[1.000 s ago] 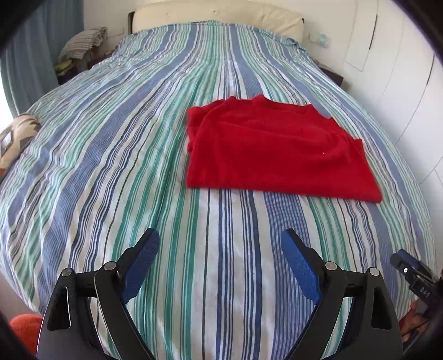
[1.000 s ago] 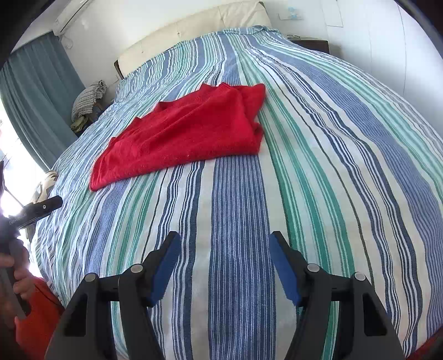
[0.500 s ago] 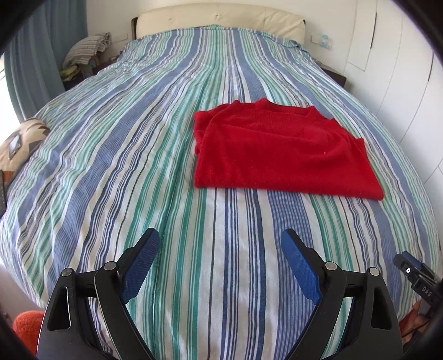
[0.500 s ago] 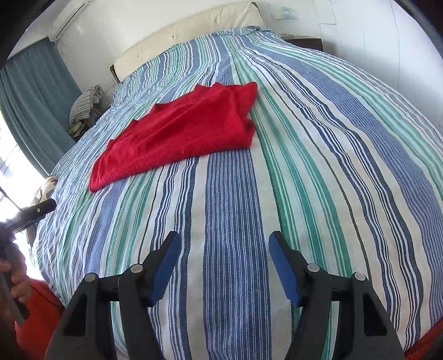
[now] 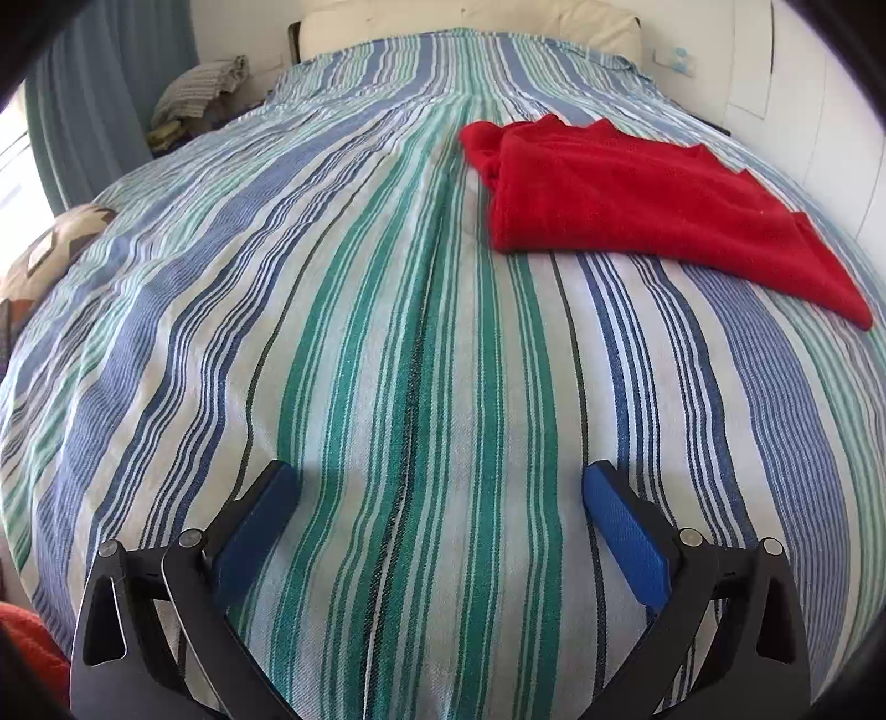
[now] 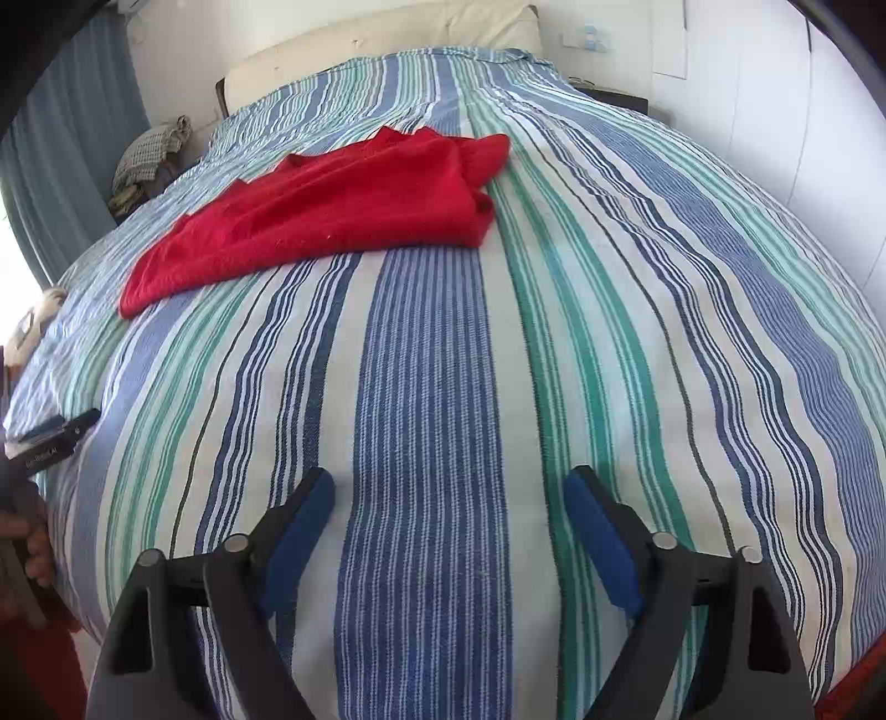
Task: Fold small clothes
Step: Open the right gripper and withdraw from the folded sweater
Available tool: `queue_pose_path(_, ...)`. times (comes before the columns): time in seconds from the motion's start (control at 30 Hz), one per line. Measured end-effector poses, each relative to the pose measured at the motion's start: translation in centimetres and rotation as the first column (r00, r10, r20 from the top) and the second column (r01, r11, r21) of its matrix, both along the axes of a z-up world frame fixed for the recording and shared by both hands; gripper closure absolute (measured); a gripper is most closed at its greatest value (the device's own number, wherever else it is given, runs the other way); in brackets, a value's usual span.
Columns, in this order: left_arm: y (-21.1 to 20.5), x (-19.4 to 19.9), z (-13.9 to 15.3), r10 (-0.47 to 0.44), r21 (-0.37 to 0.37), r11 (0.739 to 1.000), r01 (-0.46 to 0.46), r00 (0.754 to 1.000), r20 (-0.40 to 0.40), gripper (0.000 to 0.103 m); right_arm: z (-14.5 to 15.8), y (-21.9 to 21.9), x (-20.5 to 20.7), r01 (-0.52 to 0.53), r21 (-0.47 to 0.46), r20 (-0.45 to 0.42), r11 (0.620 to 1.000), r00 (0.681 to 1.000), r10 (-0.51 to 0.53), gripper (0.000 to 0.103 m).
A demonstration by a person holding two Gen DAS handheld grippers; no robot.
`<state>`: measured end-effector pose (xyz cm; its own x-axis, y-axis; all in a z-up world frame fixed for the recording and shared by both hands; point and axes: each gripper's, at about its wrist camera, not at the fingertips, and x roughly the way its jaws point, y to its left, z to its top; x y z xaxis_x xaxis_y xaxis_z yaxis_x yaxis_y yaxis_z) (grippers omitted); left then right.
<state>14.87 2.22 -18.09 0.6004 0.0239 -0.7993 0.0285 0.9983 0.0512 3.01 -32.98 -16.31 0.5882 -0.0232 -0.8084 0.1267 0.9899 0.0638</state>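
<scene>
A red garment (image 5: pixel 637 205) lies folded flat on the striped bedspread (image 5: pixel 387 332), at the upper right in the left wrist view and the upper left in the right wrist view (image 6: pixel 332 210). My left gripper (image 5: pixel 440 487) is open and empty, low over the bedspread, well short and left of the garment. My right gripper (image 6: pixel 448 493) is open and empty, low over the bedspread near the foot of the bed, apart from the garment. The left gripper's tip (image 6: pixel 55 437) shows at the left edge of the right wrist view.
A cream headboard (image 5: pixel 470 22) stands at the far end of the bed. A pile of cloth (image 5: pixel 199 88) sits on a side stand at the far left beside a blue curtain (image 5: pixel 99 99). A patterned cushion (image 5: pixel 50 255) lies left. White wardrobe doors (image 5: pixel 803 99) stand right.
Both grippers have moved lower and closer to the bedspread. The left gripper has shifted left, so the garment now sits further right in its view. Both stay open; the garment has not moved.
</scene>
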Motion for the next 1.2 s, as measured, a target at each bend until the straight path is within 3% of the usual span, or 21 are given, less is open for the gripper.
queue_pose_path(0.33,0.0,0.1,-0.1,-0.008,0.004,1.000,0.008,1.000,-0.006,0.001,-1.0,1.1,-0.1,-0.020,-0.064,0.030,0.998,0.999,0.022,0.001)
queue_pose_path(1.03,-0.6,0.6,-0.1,-0.026,0.025,0.999,0.027,0.999,-0.041,0.001,-1.2,1.6,0.3,-0.024,-0.108,0.003,0.994,1.000,0.024,0.000)
queue_pose_path(1.2,-0.4,0.0,1.7,-0.020,0.020,1.000,0.020,1.000,-0.025,0.002,-1.2,1.6,0.3,-0.023,-0.109,0.003,0.994,1.000,0.023,0.000)
